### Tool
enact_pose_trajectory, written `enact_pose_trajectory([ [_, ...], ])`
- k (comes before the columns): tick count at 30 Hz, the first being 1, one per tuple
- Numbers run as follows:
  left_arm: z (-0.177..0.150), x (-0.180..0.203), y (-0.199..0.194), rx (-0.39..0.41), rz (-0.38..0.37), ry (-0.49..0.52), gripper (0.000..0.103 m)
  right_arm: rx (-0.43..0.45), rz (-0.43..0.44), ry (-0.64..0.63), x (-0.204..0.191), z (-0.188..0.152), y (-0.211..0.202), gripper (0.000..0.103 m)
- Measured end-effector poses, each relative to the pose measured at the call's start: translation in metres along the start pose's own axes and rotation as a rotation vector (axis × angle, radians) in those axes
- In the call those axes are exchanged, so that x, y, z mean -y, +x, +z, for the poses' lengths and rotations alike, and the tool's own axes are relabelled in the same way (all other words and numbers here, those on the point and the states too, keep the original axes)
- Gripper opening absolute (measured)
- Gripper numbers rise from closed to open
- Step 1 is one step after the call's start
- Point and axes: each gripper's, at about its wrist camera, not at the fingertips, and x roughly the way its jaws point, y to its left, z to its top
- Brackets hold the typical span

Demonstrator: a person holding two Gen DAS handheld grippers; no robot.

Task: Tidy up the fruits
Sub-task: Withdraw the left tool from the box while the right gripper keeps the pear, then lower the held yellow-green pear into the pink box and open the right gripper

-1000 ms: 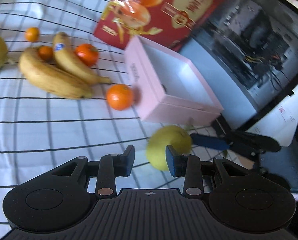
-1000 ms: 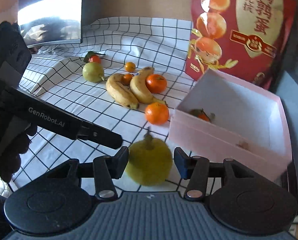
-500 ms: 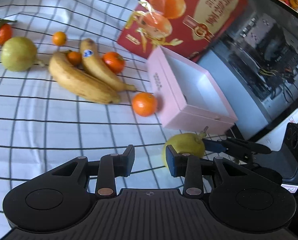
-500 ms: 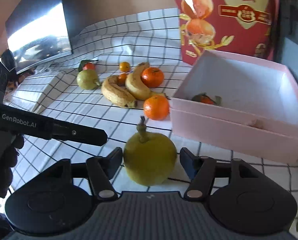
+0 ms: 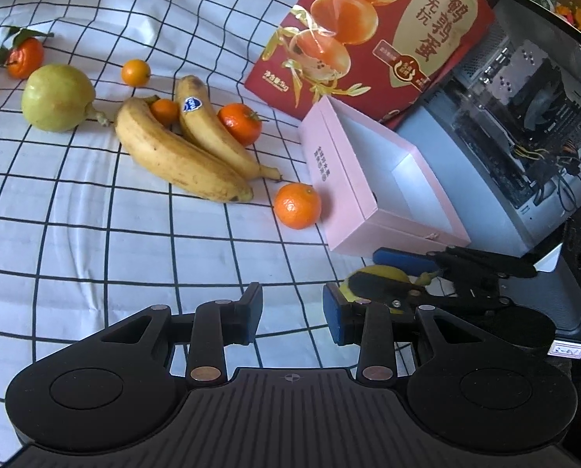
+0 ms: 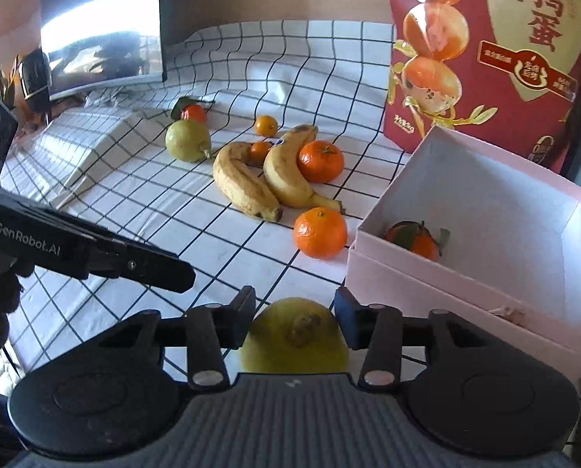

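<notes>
A yellow pear (image 6: 294,335) sits deep between the pads of my right gripper (image 6: 294,314). Its jaws are closing and both pads touch the fruit. The left wrist view shows the same pear (image 5: 380,273) clasped by the right gripper (image 5: 372,269) just in front of the pink box (image 5: 341,163). In the box (image 6: 427,292) lies one leafy tangerine (image 6: 417,238). My left gripper (image 5: 292,314) hangs open over the checked cloth with nothing in it. Two bananas (image 5: 181,156), a green pear (image 5: 56,97) and several tangerines lie on the cloth.
A loose tangerine (image 6: 320,233) rests against the box's left wall. A red gift bag (image 5: 372,31) stands behind the box, and an open computer case (image 5: 524,97) is on the right. A monitor (image 6: 99,27) stands at the back left, by a cloth-covered hump (image 6: 95,144).
The right gripper has pushed forward, so the yellow pear now sits deeper between its jaws, which widened and then narrowed onto it. The left wrist view has swung, showing more fruit.
</notes>
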Motion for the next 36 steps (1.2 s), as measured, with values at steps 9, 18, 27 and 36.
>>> enact_pose_trajectory([
  [9, -0.001, -0.003, 0.002, -0.016, -0.004, -0.001, 0.038, 0.022, -0.022, -0.027, -0.004, -0.011, -0.005, 0.066],
  [18, -0.005, 0.005, 0.005, -0.041, -0.003, 0.038, 0.038, -0.020, -0.013, 0.010, -0.005, -0.020, 0.004, 0.061],
  [27, -0.007, -0.002, -0.001, -0.025, 0.011, 0.013, 0.038, 0.167, -0.024, 0.203, 0.051, 0.061, -0.049, 0.061],
  [36, -0.013, -0.015, -0.021, -0.006, 0.048, 0.003, 0.038, -0.004, -0.118, 0.481, 0.140, 0.077, 0.064, 0.061],
])
